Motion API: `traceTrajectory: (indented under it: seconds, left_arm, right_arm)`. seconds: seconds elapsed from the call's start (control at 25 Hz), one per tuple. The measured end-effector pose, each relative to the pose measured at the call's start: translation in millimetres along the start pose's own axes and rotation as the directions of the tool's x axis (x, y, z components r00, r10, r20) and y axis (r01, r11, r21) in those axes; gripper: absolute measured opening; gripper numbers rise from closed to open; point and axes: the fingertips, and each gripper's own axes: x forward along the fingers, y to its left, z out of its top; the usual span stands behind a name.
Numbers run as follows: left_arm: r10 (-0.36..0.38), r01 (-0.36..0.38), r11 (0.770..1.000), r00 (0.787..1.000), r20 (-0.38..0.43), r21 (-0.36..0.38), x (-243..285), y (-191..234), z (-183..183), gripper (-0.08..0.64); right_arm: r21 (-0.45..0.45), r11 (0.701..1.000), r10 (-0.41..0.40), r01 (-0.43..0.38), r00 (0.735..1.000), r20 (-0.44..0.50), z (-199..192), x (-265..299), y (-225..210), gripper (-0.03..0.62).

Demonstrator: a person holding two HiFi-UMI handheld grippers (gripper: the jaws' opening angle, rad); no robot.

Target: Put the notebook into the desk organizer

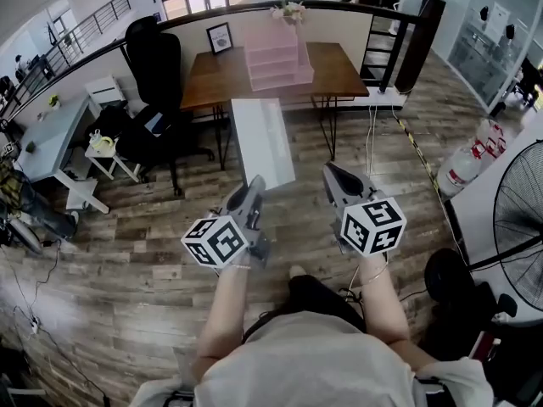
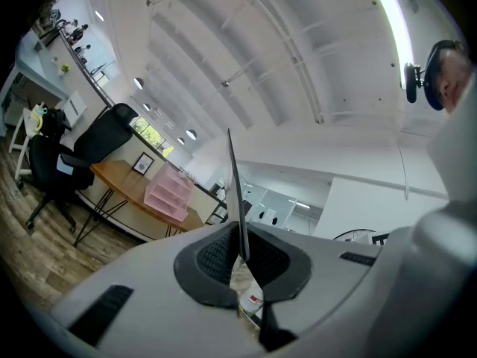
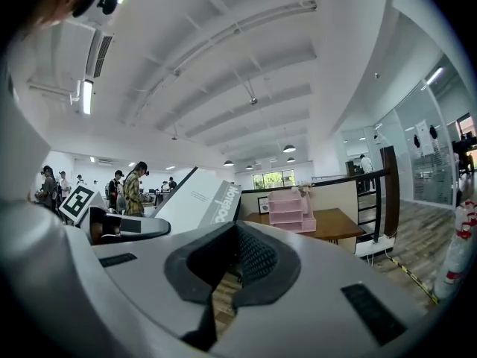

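Observation:
My left gripper (image 1: 254, 185) is shut on the near edge of a white notebook (image 1: 263, 138), which juts forward above the wooden floor. In the left gripper view the notebook (image 2: 235, 192) shows edge-on as a thin blade pinched between the dark pads (image 2: 216, 256). The pink desk organizer (image 1: 278, 58) stands on a brown wooden desk (image 1: 212, 75) ahead of me, well beyond the notebook. My right gripper (image 1: 327, 171) hangs beside the left one, its jaws together with nothing in them. The right gripper view shows the notebook (image 3: 197, 200) at left and the organizer (image 3: 289, 211) further off.
A black office chair (image 1: 157, 66) stands left of the desk, and a small picture frame (image 1: 220, 37) sits on the desk's back edge. A white table (image 1: 47, 138) is at far left. A large fan (image 1: 522, 219) stands at right. A railing runs behind the desk.

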Motion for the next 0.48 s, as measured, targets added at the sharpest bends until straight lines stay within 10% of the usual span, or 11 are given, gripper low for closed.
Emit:
traceTrajectory:
  seconds: [0.48]
  left_arm:
    - [-0.015,0.015,1.000,1.000,0.016,-0.014,20,17,9,0.023]
  right_arm:
    - [-0.032,0.999,0.028,-0.029,1.000,-0.014,-2,31,-3,0.012]
